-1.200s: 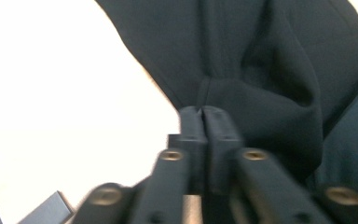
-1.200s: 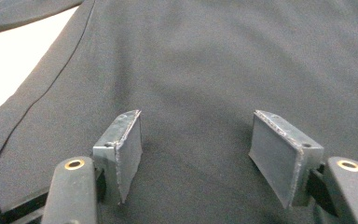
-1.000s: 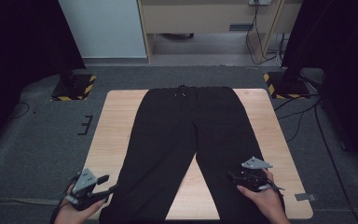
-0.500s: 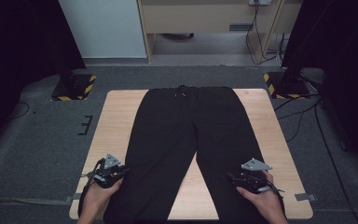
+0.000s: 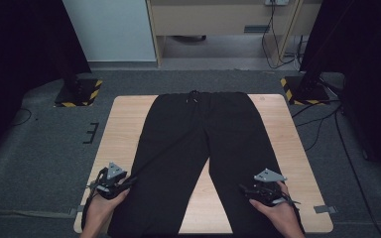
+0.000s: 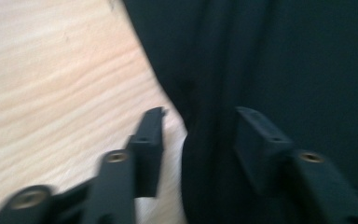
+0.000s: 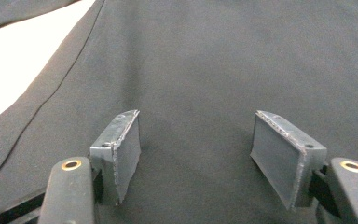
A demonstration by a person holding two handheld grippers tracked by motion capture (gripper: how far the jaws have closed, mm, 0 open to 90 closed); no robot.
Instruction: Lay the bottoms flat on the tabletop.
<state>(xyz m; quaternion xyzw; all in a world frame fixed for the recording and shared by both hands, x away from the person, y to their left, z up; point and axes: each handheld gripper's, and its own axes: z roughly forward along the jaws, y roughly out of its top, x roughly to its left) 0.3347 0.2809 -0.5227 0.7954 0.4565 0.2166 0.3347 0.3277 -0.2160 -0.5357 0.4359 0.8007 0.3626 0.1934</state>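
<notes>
— Trousers (image 5: 198, 148), black, where do they lie?

— Flat across the middle of the desk (image 5: 124, 124), waistband toward the top of the frame, legs toward the bottom.

— Left claw (image 5: 126, 182)?

— At the lower left, jaws apart astride the leg's outer edge; they have just been opening, pressing nothing.

— Right claw (image 5: 245, 191)?

— Lower right, jaws wide over the other leg, fabric under them, nothing gripped.

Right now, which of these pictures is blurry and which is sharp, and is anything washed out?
Left gripper view: smeared and soft, jaws and trousers fuzzy. Right gripper view: sharp, but the table blows out white. High view: evenly lit, dark surroundings.
</notes>
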